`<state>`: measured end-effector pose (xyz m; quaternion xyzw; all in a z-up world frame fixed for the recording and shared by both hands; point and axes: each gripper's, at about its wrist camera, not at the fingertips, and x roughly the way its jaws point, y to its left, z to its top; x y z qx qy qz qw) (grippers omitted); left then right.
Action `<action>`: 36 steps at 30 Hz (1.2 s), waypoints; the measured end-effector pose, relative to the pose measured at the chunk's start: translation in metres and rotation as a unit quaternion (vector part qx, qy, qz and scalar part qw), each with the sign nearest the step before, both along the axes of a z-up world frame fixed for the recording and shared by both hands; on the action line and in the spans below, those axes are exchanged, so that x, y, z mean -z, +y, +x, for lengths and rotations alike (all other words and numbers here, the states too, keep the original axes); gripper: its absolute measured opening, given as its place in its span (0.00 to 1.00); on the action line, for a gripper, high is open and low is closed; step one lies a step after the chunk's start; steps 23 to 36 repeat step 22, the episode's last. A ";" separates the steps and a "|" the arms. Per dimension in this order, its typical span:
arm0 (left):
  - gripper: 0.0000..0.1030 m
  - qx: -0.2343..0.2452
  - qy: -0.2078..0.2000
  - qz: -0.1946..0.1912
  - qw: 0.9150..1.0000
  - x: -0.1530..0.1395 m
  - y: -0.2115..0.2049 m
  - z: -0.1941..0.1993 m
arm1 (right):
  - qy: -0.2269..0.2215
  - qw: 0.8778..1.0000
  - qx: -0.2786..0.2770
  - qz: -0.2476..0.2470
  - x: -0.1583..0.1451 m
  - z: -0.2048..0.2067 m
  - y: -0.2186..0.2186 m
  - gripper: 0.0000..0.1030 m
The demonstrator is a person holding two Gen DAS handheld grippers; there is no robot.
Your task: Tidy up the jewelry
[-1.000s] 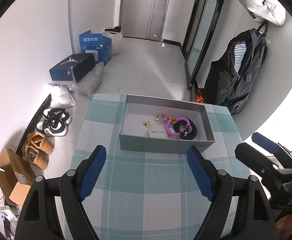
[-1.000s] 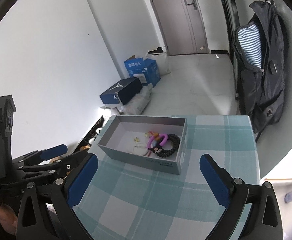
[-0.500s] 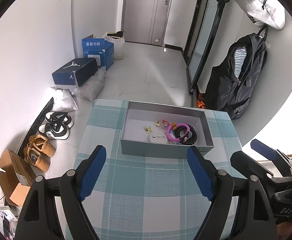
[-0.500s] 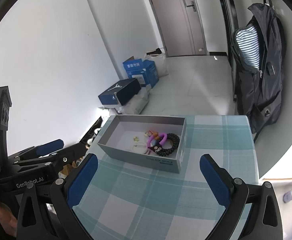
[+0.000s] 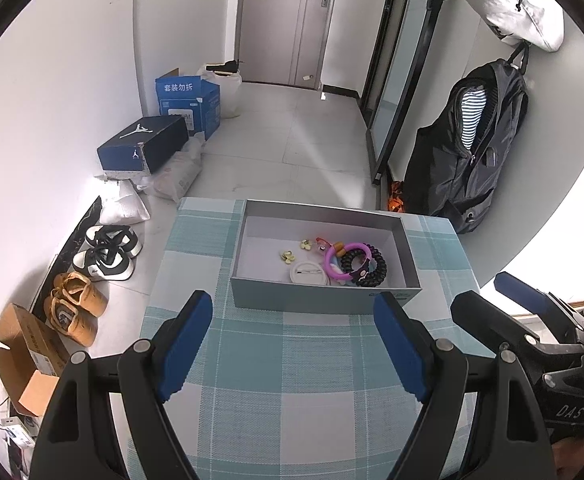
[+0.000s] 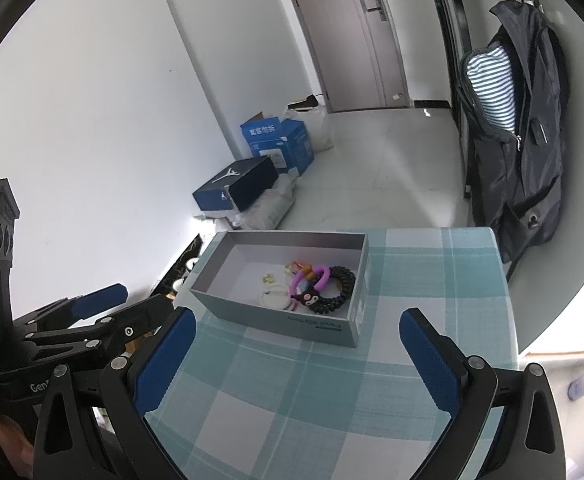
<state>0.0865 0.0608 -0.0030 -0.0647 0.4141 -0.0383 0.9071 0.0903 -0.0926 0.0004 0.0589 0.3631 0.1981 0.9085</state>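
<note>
A grey open box (image 5: pixel 388 302) stands at the far end of a checked table (image 5: pixel 292 380). It holds a purple ring (image 5: pixel 342 249), a black coiled band (image 5: pixel 376 266), a white round case (image 5: pixel 309 273) and small yellow pieces (image 5: pixel 288 255). The box also shows in the right wrist view (image 6: pixel 312 326), with the black band (image 6: pixel 338 294) and purple ring (image 6: pixel 316 276) in it. My left gripper (image 5: pixel 294 344) is open and empty, held above the table short of the box. My right gripper (image 6: pixel 300 350) is open and empty, to the right of the left one.
Beyond the table lies a tiled floor with a blue shoe box (image 5: pixel 144 144), a blue carton (image 5: pixel 188 100), bags and shoes (image 5: pixel 108 250) along the left wall. A dark backpack (image 5: pixel 468 152) hangs on the right wall. A cardboard box (image 5: pixel 24 356) sits at the left.
Both grippers have drawn back and up from the box, so it looks smaller and further off. Both stay open. The items in the box have not moved.
</note>
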 end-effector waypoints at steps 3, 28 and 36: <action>0.77 -0.006 0.003 0.000 1.000 0.001 0.001 0.000 | 0.001 1.000 -0.001 0.001 0.000 0.000 0.000 1.00; 0.77 -0.021 -0.011 0.011 1.000 0.004 0.000 -0.001 | 0.002 1.000 0.001 0.001 0.000 0.000 0.000 1.00; 0.77 -0.021 -0.011 0.011 1.000 0.004 0.000 -0.001 | 0.002 1.000 0.001 0.001 0.000 0.000 0.000 1.00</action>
